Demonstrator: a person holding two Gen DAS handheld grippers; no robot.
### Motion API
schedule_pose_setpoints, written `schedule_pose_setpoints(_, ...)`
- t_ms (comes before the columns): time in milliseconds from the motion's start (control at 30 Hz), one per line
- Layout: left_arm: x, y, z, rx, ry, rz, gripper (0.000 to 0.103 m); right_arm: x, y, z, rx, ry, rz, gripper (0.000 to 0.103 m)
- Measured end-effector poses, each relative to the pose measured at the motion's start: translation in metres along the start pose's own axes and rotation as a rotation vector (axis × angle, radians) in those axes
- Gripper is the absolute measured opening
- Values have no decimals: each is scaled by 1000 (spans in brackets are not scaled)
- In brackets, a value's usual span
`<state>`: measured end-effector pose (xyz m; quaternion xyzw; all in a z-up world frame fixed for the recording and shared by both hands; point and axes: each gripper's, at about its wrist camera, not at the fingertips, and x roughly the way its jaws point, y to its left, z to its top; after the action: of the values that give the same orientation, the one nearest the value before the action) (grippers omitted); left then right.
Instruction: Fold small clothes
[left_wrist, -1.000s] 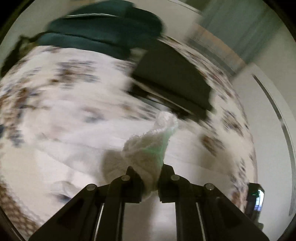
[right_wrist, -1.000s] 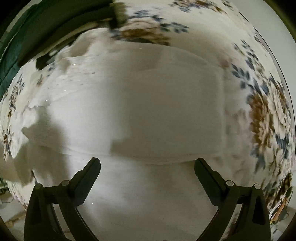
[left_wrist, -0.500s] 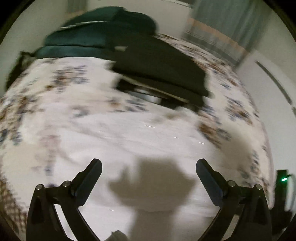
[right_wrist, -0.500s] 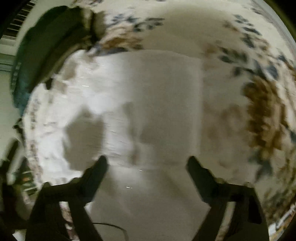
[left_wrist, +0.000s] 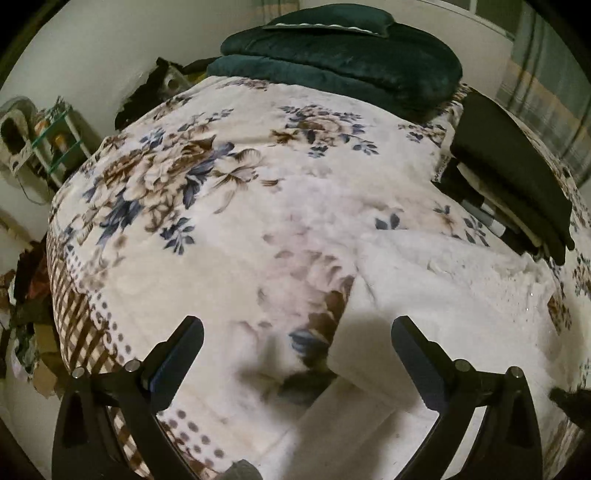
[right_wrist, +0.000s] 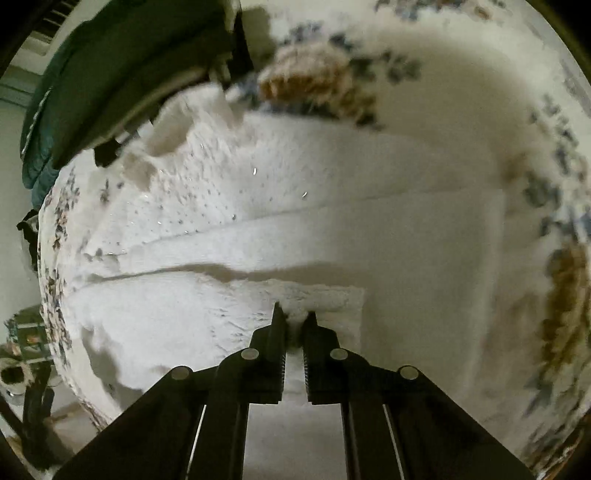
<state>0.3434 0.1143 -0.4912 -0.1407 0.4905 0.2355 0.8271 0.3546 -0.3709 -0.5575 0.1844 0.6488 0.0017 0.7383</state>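
Observation:
A white fluffy garment (right_wrist: 332, 206) lies spread on the floral bed cover, partly folded with a layered edge across its middle. My right gripper (right_wrist: 294, 317) is shut on the garment's near edge, pinching a small fold of white fabric. In the left wrist view the same white garment (left_wrist: 443, 295) lies at the lower right. My left gripper (left_wrist: 295, 332) is open and empty, hovering above the bed cover beside the garment's left edge.
The floral bed cover (left_wrist: 192, 177) spans the bed. Dark green folded blankets and a pillow (left_wrist: 343, 55) sit at the far end. A stack of dark folded clothes (left_wrist: 509, 173) lies at the right. Shelves and clutter (left_wrist: 44, 140) stand left of the bed.
My left gripper let go of the white fabric, opened, and swung left. My right gripper went from open above the garment to shut on its near edge.

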Motion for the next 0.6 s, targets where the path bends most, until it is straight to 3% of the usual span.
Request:
schedule_pose_setpoints(133, 8, -15, 4, -2, 12, -31, 103, -40, -24, 1, -5, -45, -68, 8)
schedule_pose_setpoints(267, 24, -41, 6, 27, 27, -67, 103, -49, -68, 15, 18, -58, -161, 8)
schedule_pose_setpoints(300, 30, -49, 6, 41, 42, -70, 103, -45, -74, 20, 20, -50, -170, 8)
schedule_pose_setpoints(367, 41, -59, 7, 59, 60, -76, 103, -25, -84, 28, 5, 57, -159, 9)
schedule_pose_setpoints(400, 47, -63, 8, 75, 73, -70, 103, -15, -85, 32, 13, 104, -168, 12)
schedule_pose_setpoints(467, 56, -70, 9, 103, 91, -54, 103, -10, -79, 38, 15, 125, -202, 37)
schedule_pose_setpoints(533, 59, -75, 12, 124, 94, -52, 103, -22, -67, 42, 11, 73, -200, 50)
schedule_pose_setpoints(600, 56, -79, 17, 137, 83, -66, 103, -35, -53, 42, 1, 11, -165, 50)
